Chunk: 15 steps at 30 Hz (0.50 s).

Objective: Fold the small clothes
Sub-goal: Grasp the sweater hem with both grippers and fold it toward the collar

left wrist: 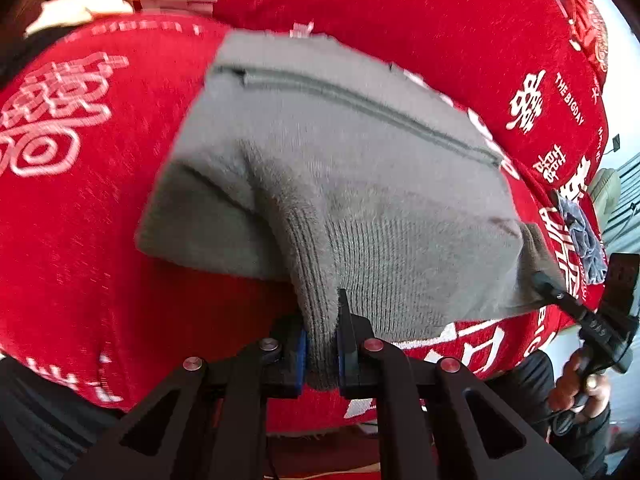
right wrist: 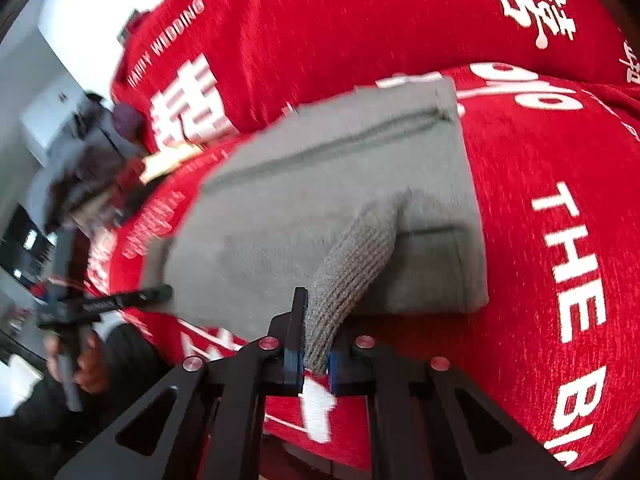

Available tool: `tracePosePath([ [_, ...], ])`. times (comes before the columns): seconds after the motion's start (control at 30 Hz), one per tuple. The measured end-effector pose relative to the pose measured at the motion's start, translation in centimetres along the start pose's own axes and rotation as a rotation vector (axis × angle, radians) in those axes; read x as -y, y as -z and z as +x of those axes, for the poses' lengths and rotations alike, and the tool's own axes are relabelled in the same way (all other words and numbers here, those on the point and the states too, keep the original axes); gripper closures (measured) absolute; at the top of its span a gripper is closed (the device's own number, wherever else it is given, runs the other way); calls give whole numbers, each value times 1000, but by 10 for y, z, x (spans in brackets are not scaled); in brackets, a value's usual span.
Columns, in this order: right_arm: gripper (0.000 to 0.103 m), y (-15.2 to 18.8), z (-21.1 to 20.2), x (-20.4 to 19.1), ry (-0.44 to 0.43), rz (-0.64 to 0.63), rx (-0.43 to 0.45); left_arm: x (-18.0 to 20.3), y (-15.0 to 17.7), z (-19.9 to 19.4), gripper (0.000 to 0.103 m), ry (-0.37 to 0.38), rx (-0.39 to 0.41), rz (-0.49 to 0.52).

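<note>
A grey knit garment (left wrist: 340, 168) with a zip seam lies on a red cover with white lettering (left wrist: 72, 208). Its ribbed near edge is lifted and pinched. My left gripper (left wrist: 322, 336) is shut on the ribbed hem at the garment's near left corner. In the right wrist view the same garment (right wrist: 320, 200) lies across the red cover (right wrist: 560, 200). My right gripper (right wrist: 316, 344) is shut on the ribbed hem at the near right corner. Each gripper shows in the other's view, the right one (left wrist: 560, 296) at the far right, the left one (right wrist: 132, 296) at the left.
A small bluish-grey cloth (left wrist: 584, 240) lies on the cover's right edge. A cream cloth (right wrist: 168, 160) sits at the back. Red cushions (right wrist: 360, 20) rise behind the garment. A room with grey furniture (right wrist: 48, 120) lies beyond the cover's edge.
</note>
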State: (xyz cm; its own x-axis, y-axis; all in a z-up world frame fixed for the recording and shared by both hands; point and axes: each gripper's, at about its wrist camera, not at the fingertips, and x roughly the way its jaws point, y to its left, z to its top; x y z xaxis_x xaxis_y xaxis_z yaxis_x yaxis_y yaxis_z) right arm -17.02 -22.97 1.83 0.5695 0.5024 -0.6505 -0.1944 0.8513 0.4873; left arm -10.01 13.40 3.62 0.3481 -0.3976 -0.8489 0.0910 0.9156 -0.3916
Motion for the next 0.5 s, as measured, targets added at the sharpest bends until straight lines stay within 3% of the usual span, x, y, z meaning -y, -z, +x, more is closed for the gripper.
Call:
tracePosePath([
  [0.23, 95, -25, -30, -9, -92, 12, 128, 8, -15, -43, 91, 40, 131, 11],
  [0.5, 95, -80, -26, -14, -52, 28, 212, 16, -75, -50, 91, 34, 205, 7],
])
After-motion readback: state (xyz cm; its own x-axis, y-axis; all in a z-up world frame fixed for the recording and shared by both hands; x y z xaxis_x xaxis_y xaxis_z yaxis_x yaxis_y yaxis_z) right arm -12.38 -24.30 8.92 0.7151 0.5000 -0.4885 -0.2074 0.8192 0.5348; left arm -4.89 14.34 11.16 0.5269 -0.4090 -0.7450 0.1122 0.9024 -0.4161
